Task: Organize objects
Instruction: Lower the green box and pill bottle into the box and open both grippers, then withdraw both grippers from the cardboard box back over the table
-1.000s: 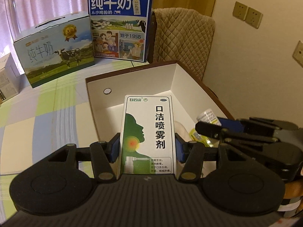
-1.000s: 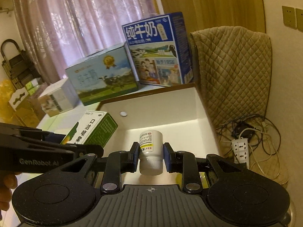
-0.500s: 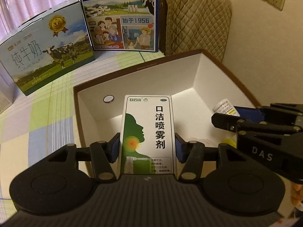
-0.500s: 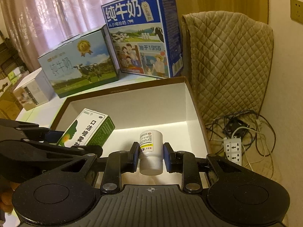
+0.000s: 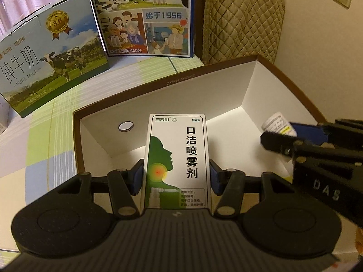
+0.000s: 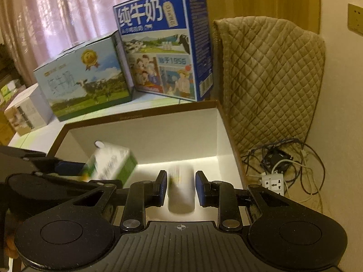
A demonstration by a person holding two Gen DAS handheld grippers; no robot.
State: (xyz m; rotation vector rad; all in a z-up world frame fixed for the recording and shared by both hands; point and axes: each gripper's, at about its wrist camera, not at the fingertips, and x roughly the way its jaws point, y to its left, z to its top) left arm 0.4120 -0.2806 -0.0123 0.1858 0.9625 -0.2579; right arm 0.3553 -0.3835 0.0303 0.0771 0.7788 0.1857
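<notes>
Fingers of the left gripper [image 5: 177, 176] are pinching a spray box [image 5: 177, 158] over the open white carton [image 5: 204, 90], near its left wall. Alongside, the right gripper [image 6: 180, 188] is cradling a blurred pill bottle [image 6: 180, 190] with slight gaps showing, above bare floor by the right wall.

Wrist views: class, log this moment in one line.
left tongs: shut on spray box | right tongs: around blurred bottle, grip unclear | both over carton

Two milk cartons [image 5: 145, 15] [image 5: 50, 61] stood on the checked surface [image 5: 38, 149]; a quilted cover [image 6: 270, 77] hung beside them, with tangled cables [image 6: 285, 158] and a power strip [image 6: 273, 182] below.
</notes>
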